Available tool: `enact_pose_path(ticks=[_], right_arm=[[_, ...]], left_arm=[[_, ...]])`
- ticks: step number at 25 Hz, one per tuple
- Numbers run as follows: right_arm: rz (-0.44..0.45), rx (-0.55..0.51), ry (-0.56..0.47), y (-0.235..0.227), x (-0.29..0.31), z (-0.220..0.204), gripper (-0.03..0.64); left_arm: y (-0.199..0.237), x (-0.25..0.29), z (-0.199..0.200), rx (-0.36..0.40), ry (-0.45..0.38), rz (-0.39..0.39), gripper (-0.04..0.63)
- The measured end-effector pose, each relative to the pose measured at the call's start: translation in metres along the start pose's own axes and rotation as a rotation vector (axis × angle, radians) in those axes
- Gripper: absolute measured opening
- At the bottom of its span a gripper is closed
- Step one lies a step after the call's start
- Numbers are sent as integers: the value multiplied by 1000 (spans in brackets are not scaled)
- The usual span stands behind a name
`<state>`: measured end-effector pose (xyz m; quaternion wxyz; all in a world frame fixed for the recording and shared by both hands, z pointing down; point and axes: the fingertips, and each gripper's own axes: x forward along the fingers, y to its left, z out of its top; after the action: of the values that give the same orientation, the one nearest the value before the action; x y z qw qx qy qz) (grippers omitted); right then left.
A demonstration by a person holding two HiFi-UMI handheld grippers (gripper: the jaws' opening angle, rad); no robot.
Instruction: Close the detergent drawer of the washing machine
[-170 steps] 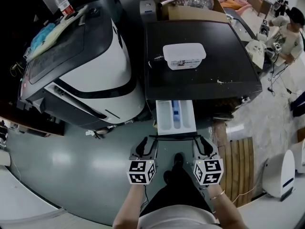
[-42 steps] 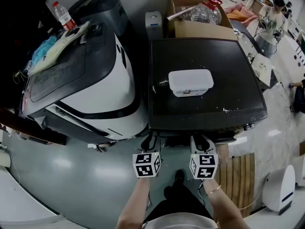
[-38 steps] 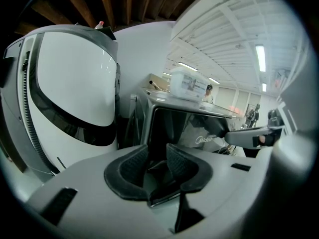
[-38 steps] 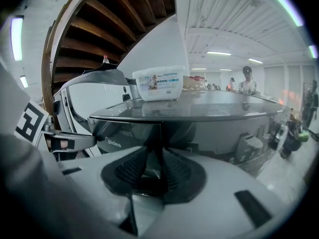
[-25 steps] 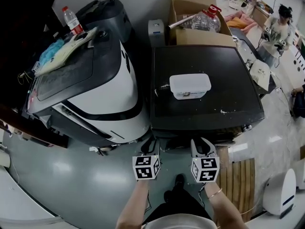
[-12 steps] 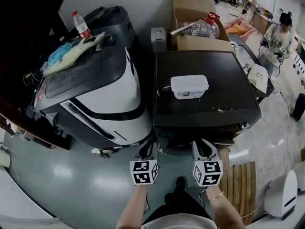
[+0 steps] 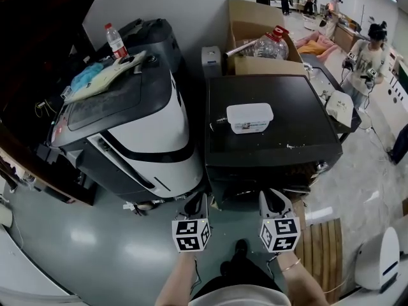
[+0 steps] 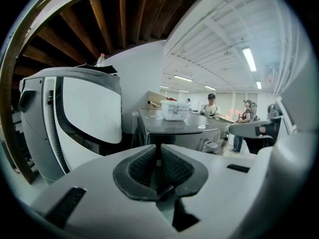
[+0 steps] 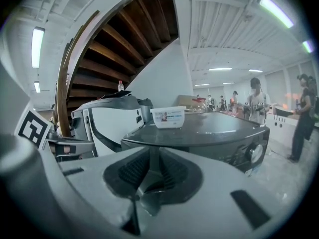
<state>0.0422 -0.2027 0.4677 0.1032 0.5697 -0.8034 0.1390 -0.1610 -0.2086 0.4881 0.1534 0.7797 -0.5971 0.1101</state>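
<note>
My left gripper (image 7: 196, 201) and right gripper (image 7: 275, 199) side by side just before the washing machine (image 7: 284, 139), both jaw pairs just closing to slim gaps, nothing between them, detergent drawer (image 7: 243, 185) pushed in, flush with its front

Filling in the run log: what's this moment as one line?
washing machine: drawer not sticking out | left gripper: jaws closing, empty | right gripper: jaws closing, empty | both off the machine

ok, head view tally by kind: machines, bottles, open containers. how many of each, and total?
Machines: 2 (dark washing machine, white-and-black machine)
Bottles: 2 (small water bottle, large clear jug)
Open containers: 2 (white tub, cardboard box)
Total: 6
</note>
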Motion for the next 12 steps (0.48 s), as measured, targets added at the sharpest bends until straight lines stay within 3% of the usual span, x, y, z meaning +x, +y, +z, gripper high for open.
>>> enact_pose_path(ticks=[7,12], right_arm=[[-4,-10,-27,7,-21,4,6],[3,-21,-25,14,-31,3,3]], left_arm=[[-4,-22,1,0,-19,-5,17],[-4,-35,3,4,-32,-3,15]])
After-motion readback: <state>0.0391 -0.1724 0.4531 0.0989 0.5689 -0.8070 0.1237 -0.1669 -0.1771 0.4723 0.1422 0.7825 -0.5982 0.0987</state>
